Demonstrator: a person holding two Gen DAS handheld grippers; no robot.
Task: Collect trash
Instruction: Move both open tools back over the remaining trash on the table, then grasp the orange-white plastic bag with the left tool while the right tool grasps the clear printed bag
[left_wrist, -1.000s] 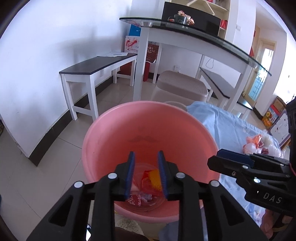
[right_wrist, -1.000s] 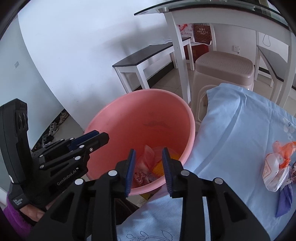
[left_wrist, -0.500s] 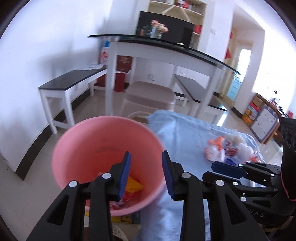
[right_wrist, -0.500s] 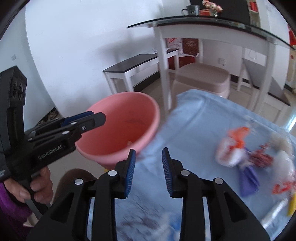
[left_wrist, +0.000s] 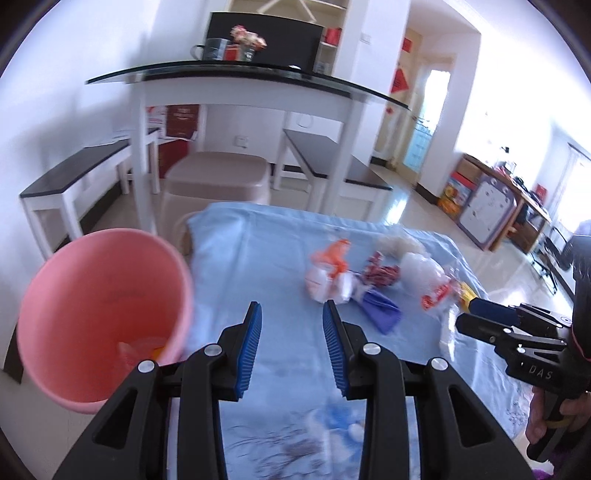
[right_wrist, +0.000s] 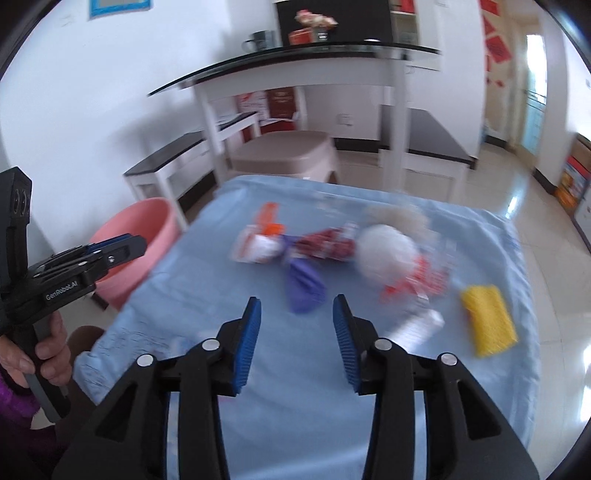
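Observation:
A pink bucket (left_wrist: 99, 306) stands on the floor left of a table with a light blue cloth (left_wrist: 266, 258); wrappers lie in its bottom. The bucket also shows in the right wrist view (right_wrist: 147, 225). A pile of trash lies on the cloth: a purple wrapper (right_wrist: 304, 282), a white and orange bag (right_wrist: 258, 245), a red wrapper (right_wrist: 327, 243), a white wad (right_wrist: 384, 254) and a yellow sponge-like piece (right_wrist: 487, 325). My left gripper (left_wrist: 291, 345) is open and empty above the cloth's near left. My right gripper (right_wrist: 297, 343) is open and empty, just short of the purple wrapper.
A beige plastic stool (left_wrist: 218, 177) stands beyond the table's far edge. Behind it are a glass-topped white table (left_wrist: 240, 77) and two dark-topped benches (left_wrist: 74, 173). Tiled floor (right_wrist: 554, 229) lies to the right of the table.
Both grippers have swung right, from over the pink bucket to over the blue cloth and the trash pile. Both stayed open and empty.

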